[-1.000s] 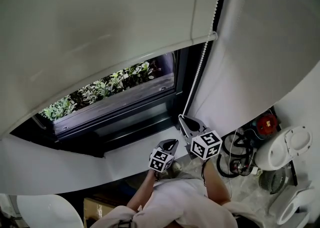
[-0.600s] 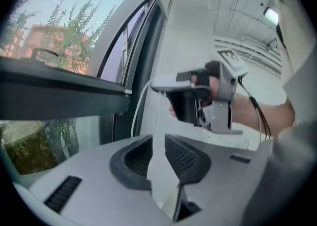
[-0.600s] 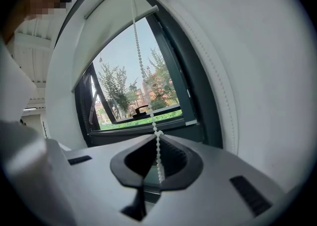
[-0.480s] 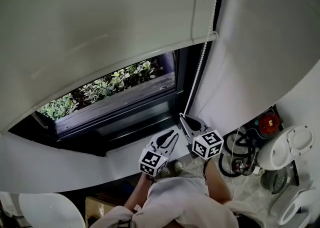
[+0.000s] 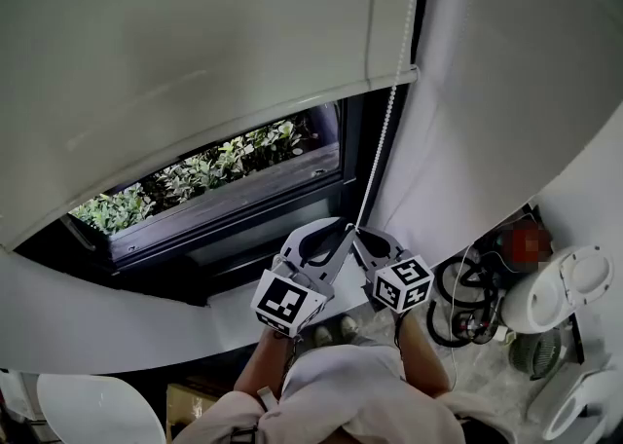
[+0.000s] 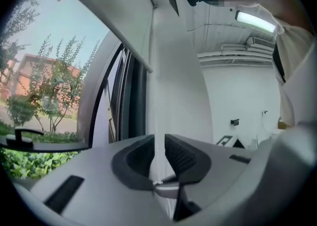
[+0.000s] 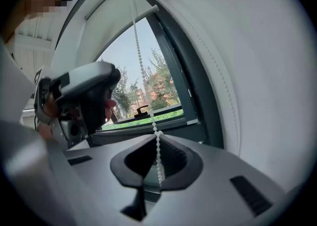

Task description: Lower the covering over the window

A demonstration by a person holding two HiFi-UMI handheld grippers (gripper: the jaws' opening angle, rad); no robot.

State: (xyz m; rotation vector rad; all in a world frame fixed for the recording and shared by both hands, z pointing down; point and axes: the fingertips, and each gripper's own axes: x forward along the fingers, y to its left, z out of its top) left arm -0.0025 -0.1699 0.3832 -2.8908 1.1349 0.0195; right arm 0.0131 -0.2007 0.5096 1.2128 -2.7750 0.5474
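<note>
A white roller blind (image 5: 195, 62) covers the upper part of the window, and its bottom bar (image 5: 253, 126) hangs above the dark sill. A white bead chain (image 5: 387, 130) runs down the right side of the window. My right gripper (image 5: 359, 231) is shut on the chain's lower end, and the beads pass between its pads (image 7: 157, 141). My left gripper (image 5: 336, 235) is just left of it. Its jaws have just been opening and now stand apart with nothing between them (image 6: 159, 143). The left gripper (image 7: 84, 96) also shows in the right gripper view.
Green plants (image 5: 195, 174) show through the glass above the dark window frame (image 5: 253, 233). A white wall (image 5: 487, 121) flanks the chain on the right. Coiled cables (image 5: 458, 306), a red object (image 5: 521, 238) and a white lidded container (image 5: 565, 291) lie on the floor at right.
My left gripper has risen from below the right gripper to beside it, and its jaws have opened. The right gripper has stayed on the chain. The blind looks unchanged.
</note>
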